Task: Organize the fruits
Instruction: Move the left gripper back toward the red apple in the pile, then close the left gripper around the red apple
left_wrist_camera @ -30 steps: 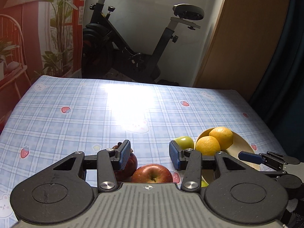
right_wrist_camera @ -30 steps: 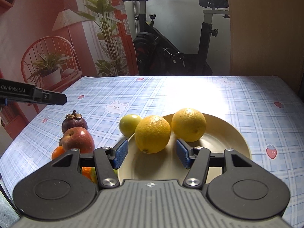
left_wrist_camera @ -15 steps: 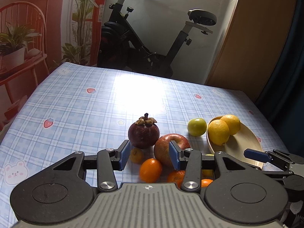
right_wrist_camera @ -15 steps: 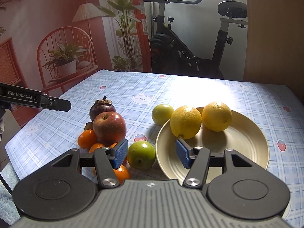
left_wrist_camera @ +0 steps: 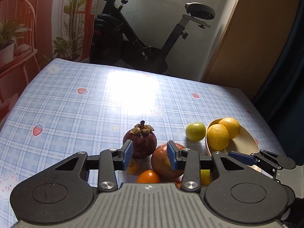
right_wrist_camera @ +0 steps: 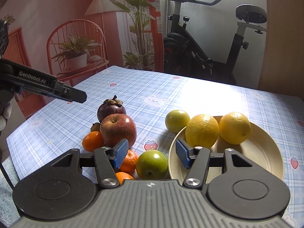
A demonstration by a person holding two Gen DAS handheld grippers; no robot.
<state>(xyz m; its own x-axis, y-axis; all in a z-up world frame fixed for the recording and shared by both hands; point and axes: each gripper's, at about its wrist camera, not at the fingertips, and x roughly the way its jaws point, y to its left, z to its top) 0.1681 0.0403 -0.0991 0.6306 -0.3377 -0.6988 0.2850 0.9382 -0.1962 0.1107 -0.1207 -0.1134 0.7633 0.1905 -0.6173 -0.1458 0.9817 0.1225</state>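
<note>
A cream plate (right_wrist_camera: 256,152) holds two yellow oranges (right_wrist_camera: 202,130); the plate also shows in the left wrist view (left_wrist_camera: 245,142). A purple mangosteen (left_wrist_camera: 140,142), a red apple (right_wrist_camera: 117,129), small mandarins (right_wrist_camera: 92,140) and two green fruits (right_wrist_camera: 152,163) lie on the cloth beside it. My left gripper (left_wrist_camera: 150,154) is open and empty above the mangosteen and apple (left_wrist_camera: 165,161). My right gripper (right_wrist_camera: 151,153) is open and empty over the near green fruit and the plate's left rim.
The table has a blue plaid cloth (left_wrist_camera: 85,110). An exercise bike (left_wrist_camera: 144,36) stands behind its far edge, a wooden panel (left_wrist_camera: 252,43) at the back right. A red wire chair with a potted plant (right_wrist_camera: 76,55) stands to the left.
Both grippers have pulled back and risen, so more of the fruit pile shows. Both stay open and empty. The fruits have not moved.
</note>
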